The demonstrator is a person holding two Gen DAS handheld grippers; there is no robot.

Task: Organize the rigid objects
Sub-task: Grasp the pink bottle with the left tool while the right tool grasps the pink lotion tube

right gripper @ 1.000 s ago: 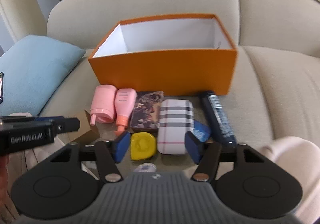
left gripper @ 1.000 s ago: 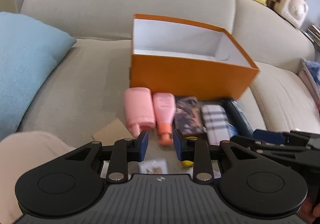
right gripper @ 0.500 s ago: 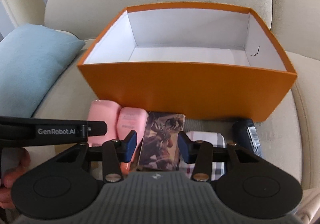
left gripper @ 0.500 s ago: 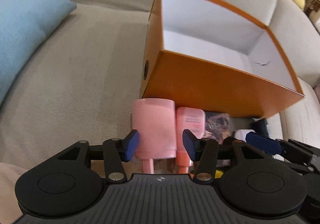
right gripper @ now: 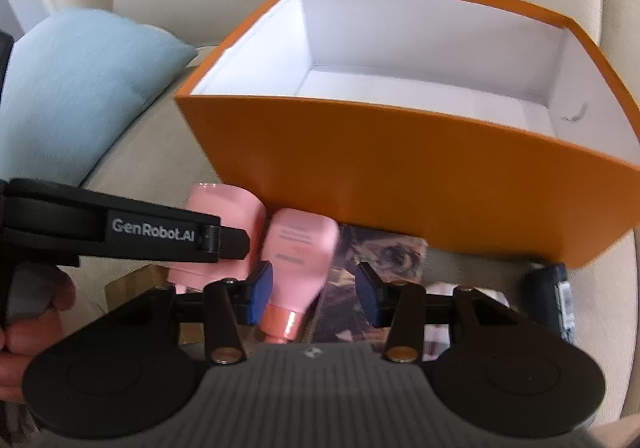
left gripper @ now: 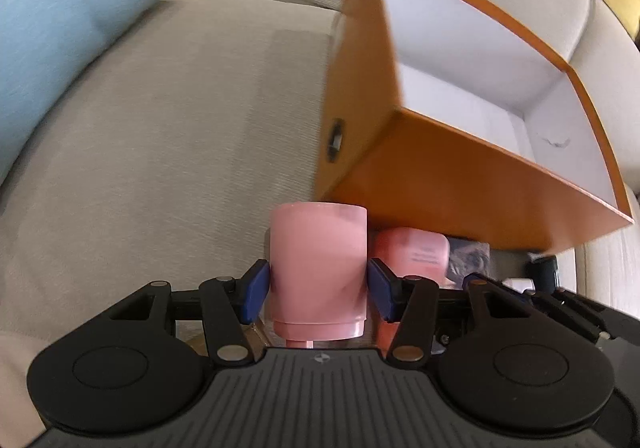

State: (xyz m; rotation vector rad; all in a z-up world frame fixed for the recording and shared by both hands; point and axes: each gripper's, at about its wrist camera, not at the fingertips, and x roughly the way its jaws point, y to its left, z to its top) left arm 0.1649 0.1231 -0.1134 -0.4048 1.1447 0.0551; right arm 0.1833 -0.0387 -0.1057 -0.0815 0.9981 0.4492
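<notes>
While both hands dropped in from further back a second ago, the orange box (right gripper: 400, 175) now fills the far half of both views, open and with nothing in it that I can see, so sorting hasn't started; both grippers are lining up first picks.

Left to right:
- blue cushion (left gripper: 60, 27) far left on the beige sofa (left gripper: 180, 147), not involved.
- left gripper (left gripper: 318, 288): jaws opened up from narrow within the last second, now medium-wide, straddling the wide pink bottle (left gripper: 318, 268). Pads sit at or just off its sides; can't tell if they press. Bottle lies on the seat just near of the box's left corner.
- right gripper (right gripper: 314, 292): jaws narrowed a bit, medium gap, over the slimmer pink bottle (right gripper: 300, 252) and the edge of the printed card box (right gripper: 380, 260). Left pad is beside the bottle, not clamped on it.
- dark blue bottle (right gripper: 556, 300) far right, untouched.

Next, I'd guess: close, lift, drop in box.
</notes>
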